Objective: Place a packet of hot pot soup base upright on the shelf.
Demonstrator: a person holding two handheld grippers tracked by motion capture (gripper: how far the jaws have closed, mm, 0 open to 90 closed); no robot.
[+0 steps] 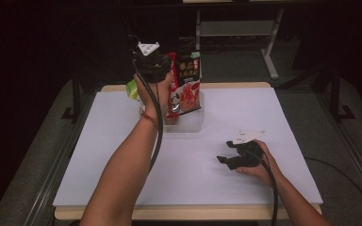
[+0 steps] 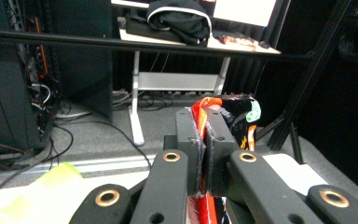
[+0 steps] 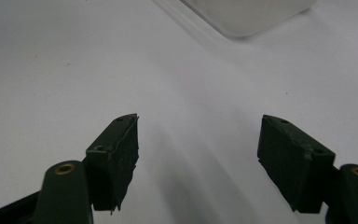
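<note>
Over the clear plastic tub point(image 1: 184, 123), our landmark, the left tongs point(image 1: 156, 70) are clenched on the top edge of the red-and-black printed snack pouch point(image 1: 185, 84), holding it upright with its bottom inside the tub. A yellow-green packet point(image 1: 132, 89) peeks out just left of the tub. Best now: keep the pinch firm and lower straight, so the pouch settles without tipping the tub. Right of the tub, on the white worktop point(image 1: 264, 113), the right tongs point(image 1: 227, 160) rest released, holding nothing.

A white table point(image 1: 122, 155) carries the things. A clear plastic box point(image 1: 188, 123) stands on its far half. The right gripper point(image 1: 227, 159) rests nearer.
</note>
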